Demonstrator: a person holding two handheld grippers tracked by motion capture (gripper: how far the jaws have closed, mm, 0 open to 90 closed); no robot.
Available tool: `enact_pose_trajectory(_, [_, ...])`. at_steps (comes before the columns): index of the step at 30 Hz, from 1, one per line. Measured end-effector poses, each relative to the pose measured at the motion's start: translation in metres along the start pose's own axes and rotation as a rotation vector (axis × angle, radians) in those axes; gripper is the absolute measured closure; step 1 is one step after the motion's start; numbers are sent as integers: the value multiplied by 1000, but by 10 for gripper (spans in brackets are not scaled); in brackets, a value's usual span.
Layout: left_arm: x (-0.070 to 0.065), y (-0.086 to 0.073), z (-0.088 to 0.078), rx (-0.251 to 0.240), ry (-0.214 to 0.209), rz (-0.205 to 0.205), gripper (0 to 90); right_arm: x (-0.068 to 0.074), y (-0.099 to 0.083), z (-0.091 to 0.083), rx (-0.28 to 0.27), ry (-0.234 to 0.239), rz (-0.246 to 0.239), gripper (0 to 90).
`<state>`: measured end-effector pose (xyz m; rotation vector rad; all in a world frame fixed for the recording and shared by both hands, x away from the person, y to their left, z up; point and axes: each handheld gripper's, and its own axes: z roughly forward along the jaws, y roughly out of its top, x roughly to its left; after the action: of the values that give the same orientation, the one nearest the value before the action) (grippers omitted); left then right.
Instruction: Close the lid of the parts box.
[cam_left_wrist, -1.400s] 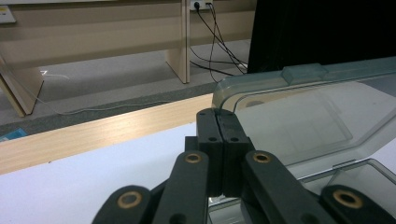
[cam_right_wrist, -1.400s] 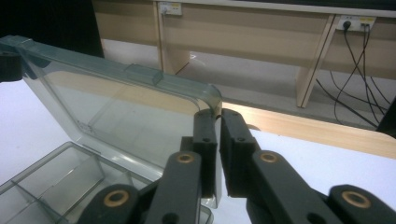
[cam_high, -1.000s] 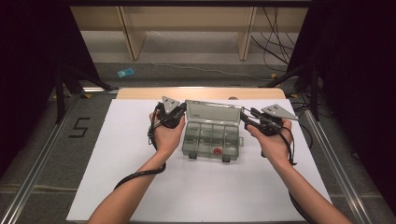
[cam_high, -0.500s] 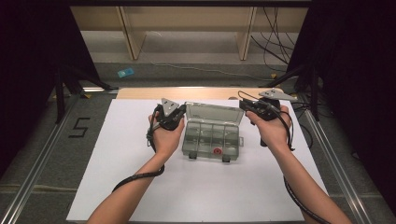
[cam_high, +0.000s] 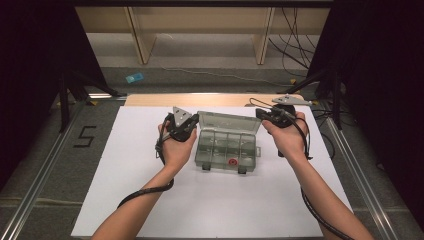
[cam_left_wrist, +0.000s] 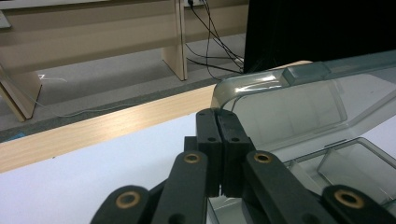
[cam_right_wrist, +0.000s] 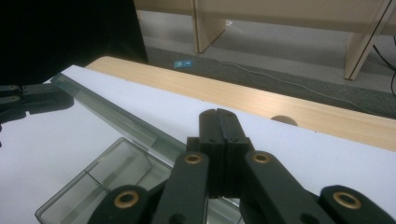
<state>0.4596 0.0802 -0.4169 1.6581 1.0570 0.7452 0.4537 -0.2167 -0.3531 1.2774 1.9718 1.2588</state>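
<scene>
Right gripper (cam_high: 263, 114) raised since a second ago toward the box's far right corner, jaws just closed — nothing between them, white table (cam_high: 125, 175), clear compartment box (cam_high: 227, 145) mid-table with lid up, left gripper (cam_high: 192, 121) at its left edge — shut, empty.

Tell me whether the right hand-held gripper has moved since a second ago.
Yes. The right hand-held gripper has moved up the high view, from beside the clear box toward the wooden strip; its jaws have just closed, empty.

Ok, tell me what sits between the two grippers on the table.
In the high view, the clear compartment box with its lid raised lies between the left gripper and the right gripper.
</scene>
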Motion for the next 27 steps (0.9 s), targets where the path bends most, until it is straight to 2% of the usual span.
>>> enact_pose_trajectory(3, [0, 0, -1, 1, -2, 1, 888, -1, -1, 2, -2, -13, 2, 900])
enact_pose_trajectory(4, [0, 0, -1, 2, -2, 3, 888, -1, -2, 3, -14, -8, 6, 900])
enact_pose_trajectory(8, [0, -1, -2, 5, -2, 7, 887, -1, -6, 5, 6, -4, 6, 900])
enact_pose_trajectory(21, [-1, 0, -4, 20, -9, 17, 883, 0, -7, 6, 4, 8, 8, 900])
enact_pose_trajectory(27, [1, 0, -6, 35, -24, 19, 879, 1, -8, 6, 5, 13, 10, 900])
